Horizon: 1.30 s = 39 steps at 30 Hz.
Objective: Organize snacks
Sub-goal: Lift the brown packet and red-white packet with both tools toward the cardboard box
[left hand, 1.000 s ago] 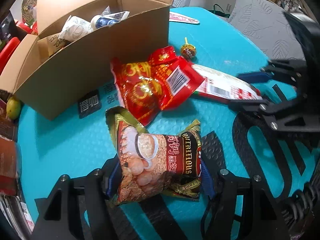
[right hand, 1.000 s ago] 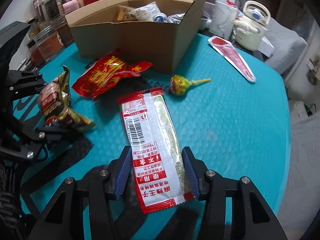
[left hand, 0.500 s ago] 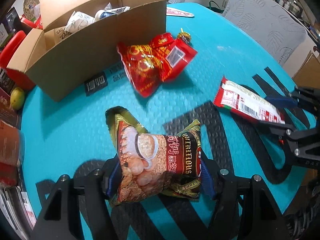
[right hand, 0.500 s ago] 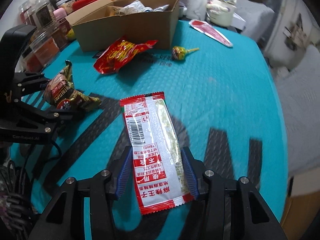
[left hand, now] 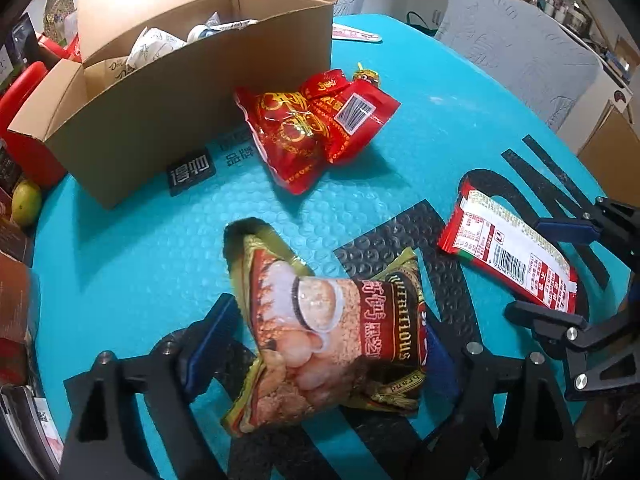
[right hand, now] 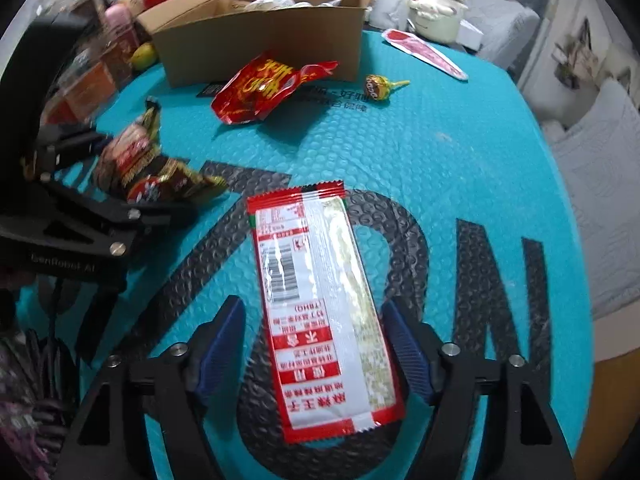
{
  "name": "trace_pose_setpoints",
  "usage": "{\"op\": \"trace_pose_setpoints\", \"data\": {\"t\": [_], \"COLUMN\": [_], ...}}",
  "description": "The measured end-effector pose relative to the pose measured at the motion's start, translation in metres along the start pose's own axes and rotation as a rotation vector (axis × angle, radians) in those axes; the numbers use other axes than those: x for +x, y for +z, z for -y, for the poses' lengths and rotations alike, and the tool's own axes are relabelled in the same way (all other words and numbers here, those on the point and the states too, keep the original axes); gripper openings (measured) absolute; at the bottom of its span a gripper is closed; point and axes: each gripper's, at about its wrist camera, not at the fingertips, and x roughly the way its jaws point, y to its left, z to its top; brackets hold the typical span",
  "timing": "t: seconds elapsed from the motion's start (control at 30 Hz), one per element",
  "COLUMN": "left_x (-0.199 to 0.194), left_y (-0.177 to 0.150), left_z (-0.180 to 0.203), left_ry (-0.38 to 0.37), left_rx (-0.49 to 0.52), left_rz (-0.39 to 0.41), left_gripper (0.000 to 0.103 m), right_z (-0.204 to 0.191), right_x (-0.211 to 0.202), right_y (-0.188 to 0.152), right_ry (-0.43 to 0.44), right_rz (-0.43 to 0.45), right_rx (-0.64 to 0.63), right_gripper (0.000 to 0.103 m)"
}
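Observation:
My left gripper [left hand: 320, 344] is shut on a brown and gold cereal snack bag [left hand: 332, 328] and holds it above the teal table mat; it shows at the left of the right wrist view [right hand: 148, 172]. My right gripper [right hand: 316, 344] is shut on a long red and white snack packet [right hand: 320, 312], held flat above the mat; it shows at the right of the left wrist view [left hand: 512, 252]. An open cardboard box [left hand: 168, 92] with several snacks in it stands at the back. A red snack bag [left hand: 312, 128] lies in front of the box.
A lollipop [right hand: 378, 86] lies beside the red bag. A flat red pouch [right hand: 424, 52] lies at the far edge of the mat [right hand: 460, 152]. Jars and red containers [right hand: 100, 60] stand to the left, with a lemon [left hand: 26, 204]. A white kettle [right hand: 436, 8] stands behind.
Both grippers have lifted and drawn back from the box with their snacks in them; the red and white packet has left the mat beside the red bag.

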Motion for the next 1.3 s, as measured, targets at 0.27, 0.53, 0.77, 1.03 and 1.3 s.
{"op": "trace_pose_setpoints", "data": {"t": [0.27, 0.53, 0.77, 1.03, 1.3], "left_x": [-0.006, -0.017, -0.021, -0.028, -0.043], "left_y": [-0.009, -0.020, -0.021, -0.019, -0.019], "left_z": [0.001, 0.008, 0.005, -0.008, -0.013], "left_ry": [0.007, 0.013, 0.011, -0.050, -0.043], "left_rx": [0.004, 0.023, 0.022, -0.048, -0.074], "left_rz": [0.038, 0.076, 0.058, 0.054, 0.091], "left_gripper": [0.085, 0.060, 0.058, 0.058, 0.058], "right_z": [-0.003, -0.014, -0.009, -0.010, -0.022], "right_x": [0.000, -0.008, -0.010, -0.017, -0.029], "right_y": [-0.003, -0.010, -0.009, -0.007, -0.004], "right_ry": [-0.013, -0.007, -0.003, 0.046, 0.094], "right_rz": [0.030, 0.081, 0.098, 0.127, 0.187], "right_rx": [-0.012, -0.028, 0.012, 0.053, 0.068], "right_gripper": [0.076, 0.046, 0.044, 0.044, 0.044]}}
